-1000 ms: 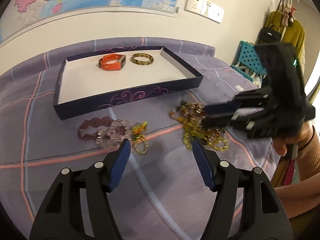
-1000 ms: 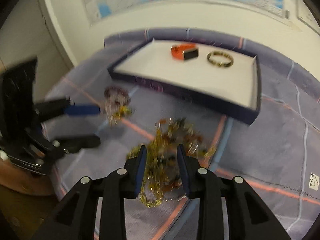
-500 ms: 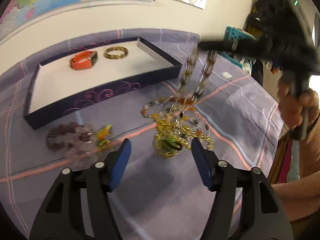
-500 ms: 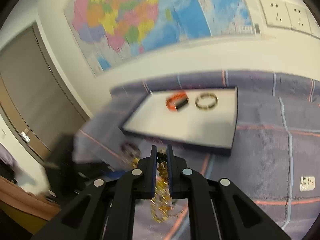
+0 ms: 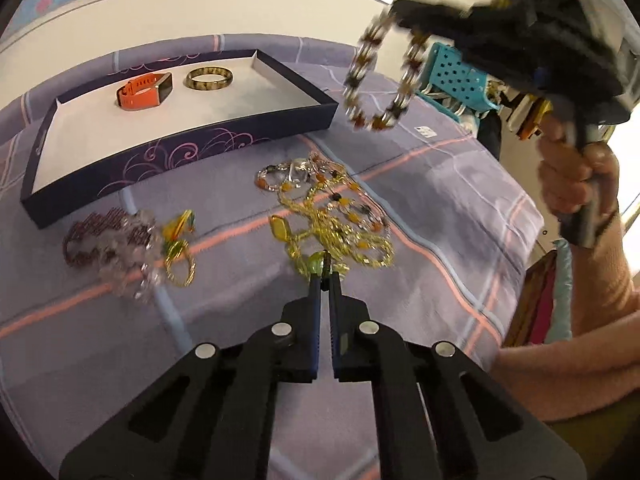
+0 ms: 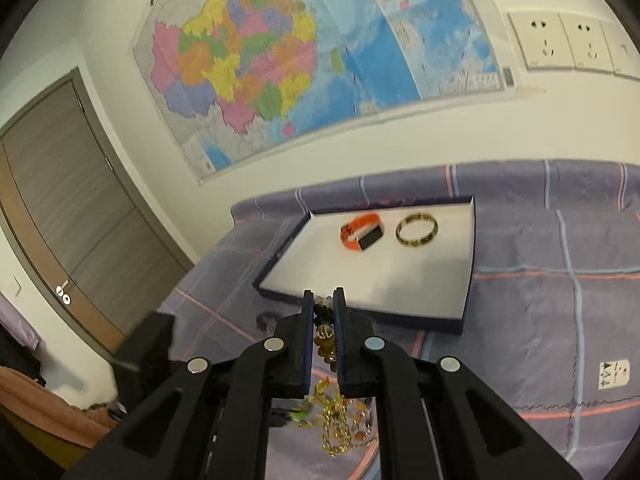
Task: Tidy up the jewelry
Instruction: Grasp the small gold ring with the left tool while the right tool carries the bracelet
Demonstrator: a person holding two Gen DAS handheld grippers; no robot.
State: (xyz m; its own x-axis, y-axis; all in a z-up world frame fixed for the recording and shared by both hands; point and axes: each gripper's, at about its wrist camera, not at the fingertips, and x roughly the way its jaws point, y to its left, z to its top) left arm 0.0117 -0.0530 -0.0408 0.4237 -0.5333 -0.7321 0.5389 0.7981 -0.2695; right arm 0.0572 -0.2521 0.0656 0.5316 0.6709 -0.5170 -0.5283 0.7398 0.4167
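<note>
A navy tray (image 5: 180, 148) with a white floor holds an orange watch band (image 5: 144, 90) and a gold-brown bangle (image 5: 209, 79). My right gripper (image 6: 323, 304) is shut on an amber bead bracelet (image 5: 376, 80), which hangs in the air right of the tray; it also shows between the fingers in the right wrist view (image 6: 325, 336). My left gripper (image 5: 325, 276) is shut at the near edge of a tangled pile of gold chains (image 5: 332, 216) on the cloth, on a green-yellow piece (image 5: 316, 262) of the pile.
A dark red and clear bead cluster (image 5: 112, 236) and a small gold ring with a yellow-green charm (image 5: 180, 252) lie left of the pile. The purple plaid cloth (image 5: 440, 200) covers the surface. A teal basket (image 5: 456, 76) stands at the far right edge.
My right gripper has lifted the bead bracelet free of the pile and raised it. My left gripper has closed and moved in to the pile's near edge.
</note>
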